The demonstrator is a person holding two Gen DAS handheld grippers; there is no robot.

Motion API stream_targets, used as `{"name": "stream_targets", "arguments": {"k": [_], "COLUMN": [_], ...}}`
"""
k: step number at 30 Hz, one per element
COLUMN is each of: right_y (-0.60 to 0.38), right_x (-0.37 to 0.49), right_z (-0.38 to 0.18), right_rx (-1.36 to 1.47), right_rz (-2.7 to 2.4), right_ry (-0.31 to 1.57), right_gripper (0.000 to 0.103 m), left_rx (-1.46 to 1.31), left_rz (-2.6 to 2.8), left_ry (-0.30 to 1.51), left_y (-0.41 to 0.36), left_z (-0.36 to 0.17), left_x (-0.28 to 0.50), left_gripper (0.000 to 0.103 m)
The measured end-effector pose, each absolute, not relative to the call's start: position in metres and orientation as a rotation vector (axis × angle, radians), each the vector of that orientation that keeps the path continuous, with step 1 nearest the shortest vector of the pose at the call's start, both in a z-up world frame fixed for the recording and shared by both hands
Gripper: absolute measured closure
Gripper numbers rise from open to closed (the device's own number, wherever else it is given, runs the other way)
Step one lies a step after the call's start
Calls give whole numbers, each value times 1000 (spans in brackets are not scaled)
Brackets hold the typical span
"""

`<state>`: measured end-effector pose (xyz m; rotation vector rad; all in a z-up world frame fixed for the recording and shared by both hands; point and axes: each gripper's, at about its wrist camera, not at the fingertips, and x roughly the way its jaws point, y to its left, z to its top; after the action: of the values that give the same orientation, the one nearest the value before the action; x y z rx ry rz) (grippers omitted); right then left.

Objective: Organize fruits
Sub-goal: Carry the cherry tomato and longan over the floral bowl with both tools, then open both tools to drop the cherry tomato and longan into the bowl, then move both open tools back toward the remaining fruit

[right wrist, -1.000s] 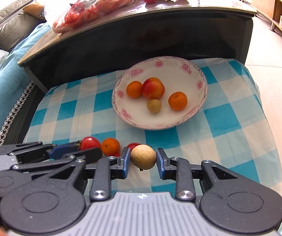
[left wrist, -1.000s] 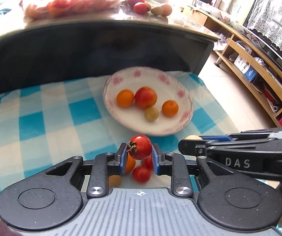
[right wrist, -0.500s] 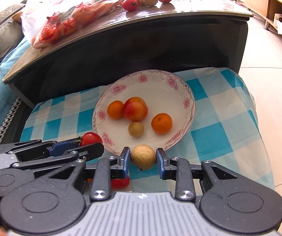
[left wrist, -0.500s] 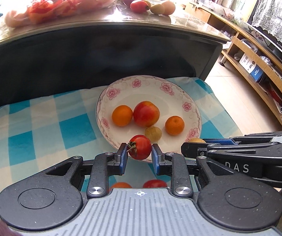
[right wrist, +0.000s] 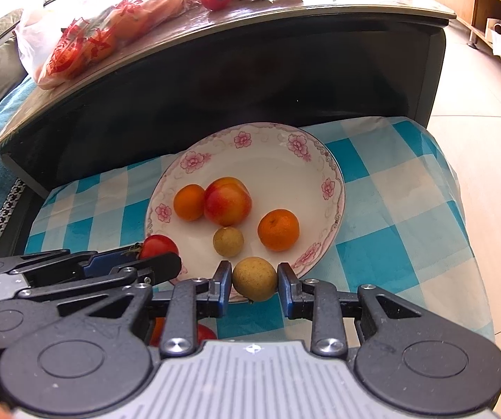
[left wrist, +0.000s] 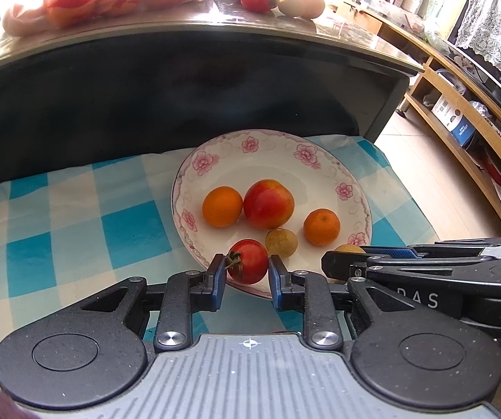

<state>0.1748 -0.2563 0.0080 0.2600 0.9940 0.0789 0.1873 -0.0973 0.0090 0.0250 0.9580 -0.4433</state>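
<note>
While both fruits are still clamped, neither is delivered: the tomato (left wrist: 248,261) sits pinched in the left gripper (left wrist: 247,276) over the near rim of the plate (left wrist: 275,160), and the longan (right wrist: 254,278) is pinched in the right gripper (right wrist: 254,284) at the same rim, just right of it. Jaws on both are nearly closed, pads pressing the fruit. Plate already holds two oranges (left wrist: 222,206), a peach (left wrist: 268,204) and a small longan (left wrist: 281,242), so roughly half done by my guess. Left to do: release these two, then fetch the red and orange fruit partly hidden under the right gripper (right wrist: 205,333) on the checked cloth (right wrist: 390,188); more fruit and a bag (right wrist: 86,31) sit on the table behind. Versus a second ago, both grippers have come forward from over the cloth to the plate edge, grips unchanged.
</note>
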Motion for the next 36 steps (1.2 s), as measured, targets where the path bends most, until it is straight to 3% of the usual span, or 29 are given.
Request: {"name": "stream_targets", "arguments": {"k": [36], "right_y": [-244], "right_x": [158], "right_z": [25], "right_rx": [263], "right_rz": [99], "right_ry": [939], "right_gripper": [71], "left_rx": [36], "left_rz": [-424], "left_ry": [929], "left_y": [-70], "left_z": [28], "left_x": [159], "left_gripper": [66]}}
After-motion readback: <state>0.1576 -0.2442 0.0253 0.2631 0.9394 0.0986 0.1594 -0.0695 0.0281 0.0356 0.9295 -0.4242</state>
